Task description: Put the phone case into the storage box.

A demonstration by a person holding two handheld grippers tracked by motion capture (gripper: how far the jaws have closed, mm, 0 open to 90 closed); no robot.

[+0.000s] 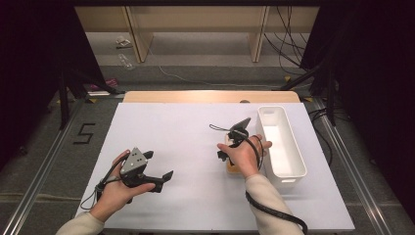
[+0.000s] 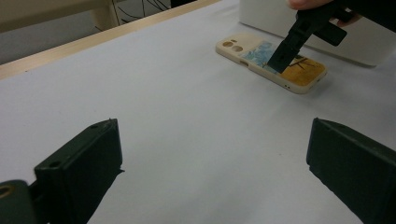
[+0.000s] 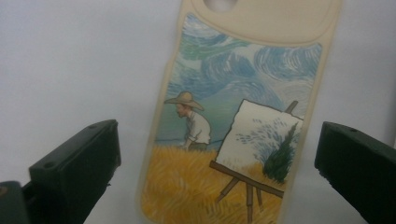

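Right gripper [image 3: 215, 158] above a cream phone case [image 3: 233, 140], jaws spread apart.
Its view alone reveals the painted artist-and-easel print; the case's camera end points away, and left gripper [image 2: 210, 163] gapes wide too.

On the table [image 1: 186, 142], the phone case [image 2: 271, 61] lies flat just left of the bin [image 1: 281, 139], with the right gripper [image 1: 234, 139] above it, jaws either side, and the left gripper [image 1: 159, 171] well apart at the near left.
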